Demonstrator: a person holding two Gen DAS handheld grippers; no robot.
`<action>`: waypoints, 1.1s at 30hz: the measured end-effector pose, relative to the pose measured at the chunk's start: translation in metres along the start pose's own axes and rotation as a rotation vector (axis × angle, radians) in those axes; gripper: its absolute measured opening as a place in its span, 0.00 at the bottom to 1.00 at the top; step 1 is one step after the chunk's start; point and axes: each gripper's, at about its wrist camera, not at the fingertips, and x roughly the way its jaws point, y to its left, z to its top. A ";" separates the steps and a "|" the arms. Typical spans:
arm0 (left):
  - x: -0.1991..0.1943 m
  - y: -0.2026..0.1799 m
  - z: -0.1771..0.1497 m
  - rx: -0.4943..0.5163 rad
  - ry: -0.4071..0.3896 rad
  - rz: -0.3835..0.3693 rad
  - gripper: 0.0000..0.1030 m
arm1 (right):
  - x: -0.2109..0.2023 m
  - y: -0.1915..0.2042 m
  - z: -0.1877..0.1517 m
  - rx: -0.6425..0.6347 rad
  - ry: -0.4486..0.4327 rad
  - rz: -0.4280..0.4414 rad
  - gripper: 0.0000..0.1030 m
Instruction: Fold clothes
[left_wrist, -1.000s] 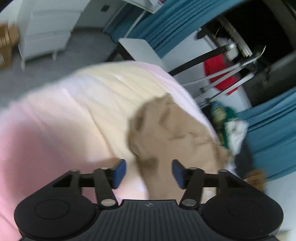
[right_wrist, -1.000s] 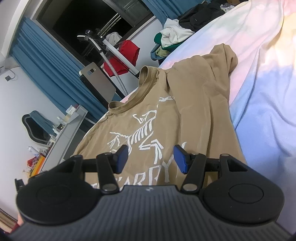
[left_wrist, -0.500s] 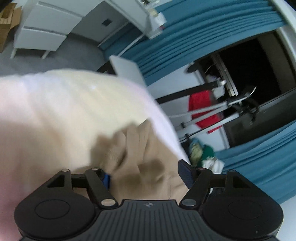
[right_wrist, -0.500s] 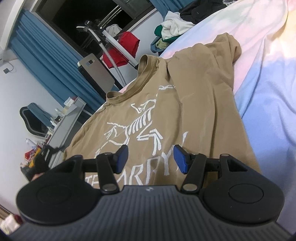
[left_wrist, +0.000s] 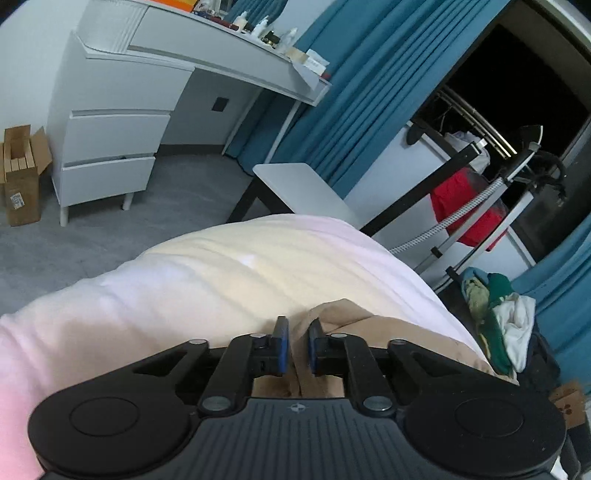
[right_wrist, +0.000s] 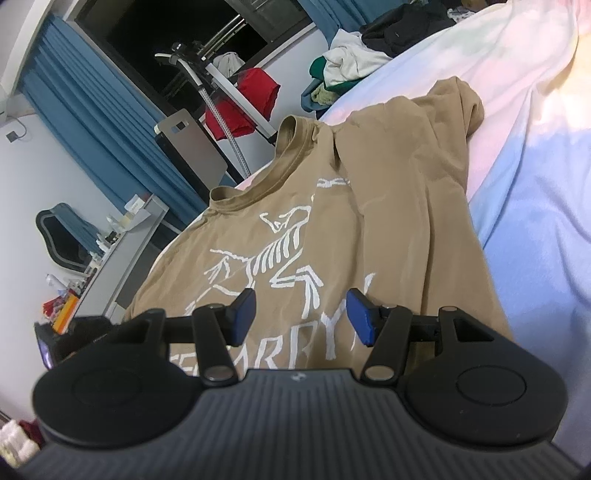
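A tan T-shirt (right_wrist: 388, 206) with a white skeleton print lies spread on a pastel bedspread (right_wrist: 535, 166), collar toward the far edge, right sleeve bunched. My right gripper (right_wrist: 301, 315) is open and empty, hovering over the printed lettering near the shirt's lower part. In the left wrist view my left gripper (left_wrist: 295, 341) is shut on a fold of the tan T-shirt (left_wrist: 388, 332) at the edge of the bedspread (left_wrist: 221, 273). Most of the shirt is hidden behind the gripper body there.
A pile of clothes (left_wrist: 495, 314) lies beyond the bed's far edge; it also shows in the right wrist view (right_wrist: 351, 70). A clothes steamer stand with a red garment (left_wrist: 465, 206), a white desk with drawers (left_wrist: 110, 140), a cardboard box (left_wrist: 22, 173) and blue curtains surround the bed.
My left gripper has moved down onto the shirt's edge and closed on a fold of it. My right gripper stayed open and drifted slightly over the shirt's print.
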 end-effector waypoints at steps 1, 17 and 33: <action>-0.009 0.003 0.000 0.017 0.000 0.005 0.28 | -0.002 0.000 0.001 -0.002 -0.005 0.000 0.56; -0.206 -0.081 -0.099 0.508 0.022 -0.144 0.75 | -0.043 0.019 0.010 -0.147 -0.126 -0.015 0.56; -0.268 -0.096 -0.230 0.698 0.062 -0.285 0.80 | -0.071 0.024 0.015 -0.224 -0.156 -0.039 0.66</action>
